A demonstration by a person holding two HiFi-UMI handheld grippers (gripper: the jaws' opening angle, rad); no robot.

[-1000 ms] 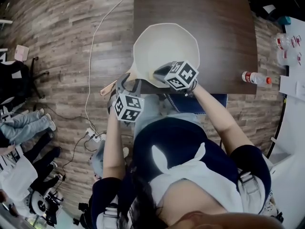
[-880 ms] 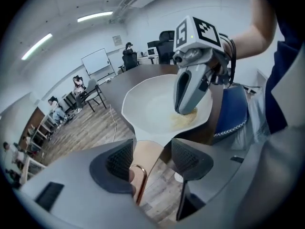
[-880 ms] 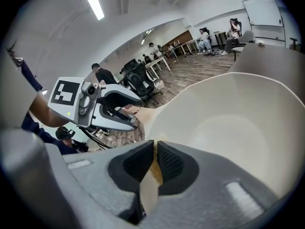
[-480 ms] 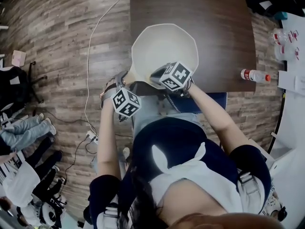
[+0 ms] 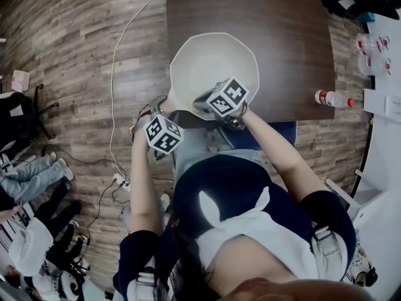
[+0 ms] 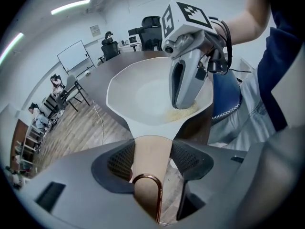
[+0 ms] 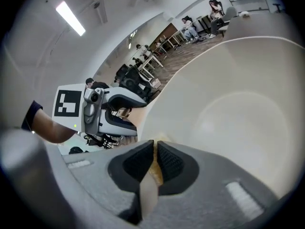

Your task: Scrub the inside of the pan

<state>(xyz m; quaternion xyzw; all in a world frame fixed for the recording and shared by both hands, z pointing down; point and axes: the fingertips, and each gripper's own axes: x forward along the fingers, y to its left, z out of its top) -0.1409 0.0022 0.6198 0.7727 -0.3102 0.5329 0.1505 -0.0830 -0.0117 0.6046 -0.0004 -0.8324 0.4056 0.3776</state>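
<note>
Scrubbing seemed under way, unfinished: right gripper pinched a yellowish sponge against the pan's near inner wall; left gripper straddled the pan's handle, jaws spread, table beneath

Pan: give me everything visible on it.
The pan is a matte off-white, shallow bowl with a faceted rim and a tan handle ending in a copper loop. It sits upright at the near edge of the dark table, handle overhanging between the left tongs' open jaws. The right tongs press a yellowish scrubber onto its inner wall.
</note>
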